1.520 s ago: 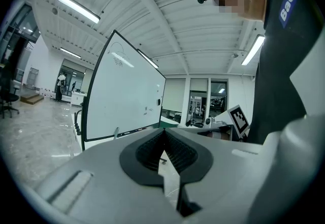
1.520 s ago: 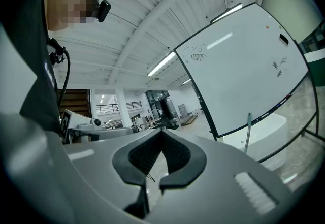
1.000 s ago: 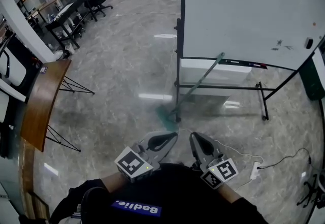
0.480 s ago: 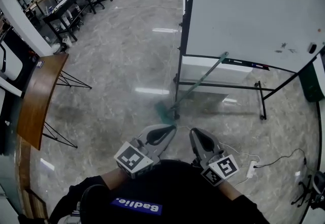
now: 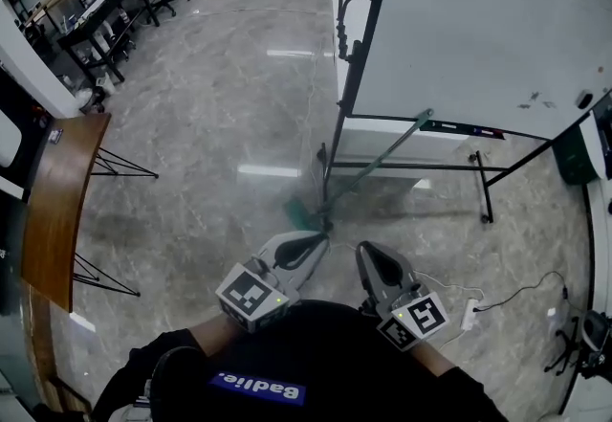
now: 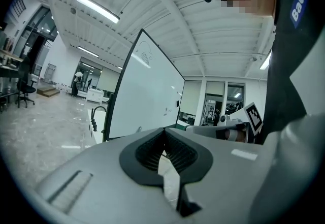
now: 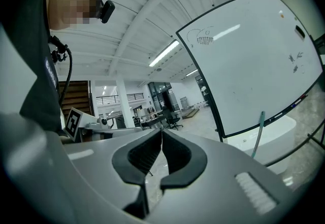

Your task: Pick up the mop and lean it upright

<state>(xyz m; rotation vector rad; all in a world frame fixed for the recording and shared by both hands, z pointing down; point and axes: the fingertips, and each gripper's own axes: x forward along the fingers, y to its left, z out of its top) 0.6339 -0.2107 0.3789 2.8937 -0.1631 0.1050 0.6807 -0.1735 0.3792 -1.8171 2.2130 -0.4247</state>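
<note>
Stretching open to the left, the glossy grey marble floor (image 5: 210,123) lies between the large whiteboard on its black wheeled frame (image 5: 478,28) and the brown wooden table's edge (image 5: 59,190). The slim green-handled mop (image 5: 378,160) slants from the floor by the frame's left leg up to the board's tray. Near its head, the left gripper (image 5: 318,237) and right gripper (image 5: 364,254) each show fingers pressed together, empty.

Floor (image 5: 220,123): a glossy, polished, stone-like surface with grey marbling is seen; lights are mirrored in it.
Whiteboard (image 5: 478,28): a smooth white panel with a faint sheen is shown, framed in dark bars that look like metal.
Mop (image 5: 375,163): a smooth green handle is seen; its material cannot be told.
Tabletop (image 5: 53,190): brown wood with a smooth finish is shown.
Left gripper (image 5: 318,238) and right gripper (image 5: 367,254): matt grey plastic shells are seen, and the jaws are lined with black ribbed pads (image 6: 183,154).
Shirt (image 5: 316,363): matt black cloth is seen.
</note>
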